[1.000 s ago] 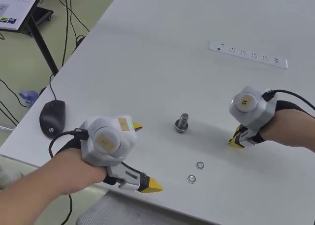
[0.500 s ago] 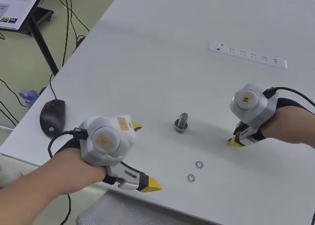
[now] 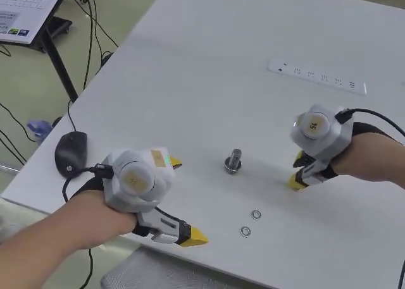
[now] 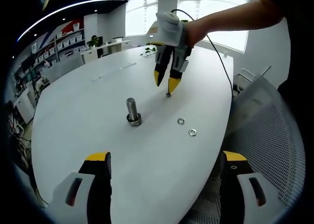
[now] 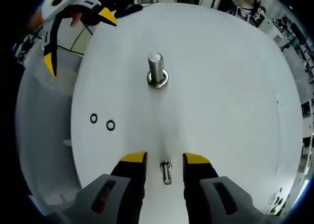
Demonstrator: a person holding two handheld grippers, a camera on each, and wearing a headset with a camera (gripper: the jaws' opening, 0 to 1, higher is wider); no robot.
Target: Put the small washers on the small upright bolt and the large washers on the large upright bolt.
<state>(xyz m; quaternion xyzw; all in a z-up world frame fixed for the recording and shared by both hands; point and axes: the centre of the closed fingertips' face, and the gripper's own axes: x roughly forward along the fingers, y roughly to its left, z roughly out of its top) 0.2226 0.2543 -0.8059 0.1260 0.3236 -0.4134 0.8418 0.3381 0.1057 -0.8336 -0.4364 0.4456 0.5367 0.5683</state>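
- Worktop (image 3: 209,80): white, carries all parts.
- Left gripper (image 4: 165,158): jaws spread wide, holding nothing, at the near edge, well apart from both bolts.
- Right gripper (image 5: 165,158): jaws partly open, tips down at the worktop.
- Large bolt (image 5: 156,69): upright, between the two grippers.
- Small bolt (image 5: 166,172): upright between the right gripper's jaws, a gap on each side.
- Washer (image 3: 255,214) and second washer (image 3: 245,231): flat, side by side, touching neither gripper.

Two loose washers (image 3: 255,214) beside one large upright bolt (image 3: 233,160); one small bolt (image 5: 166,172), one power strip (image 3: 316,77), one mouse (image 3: 69,153).
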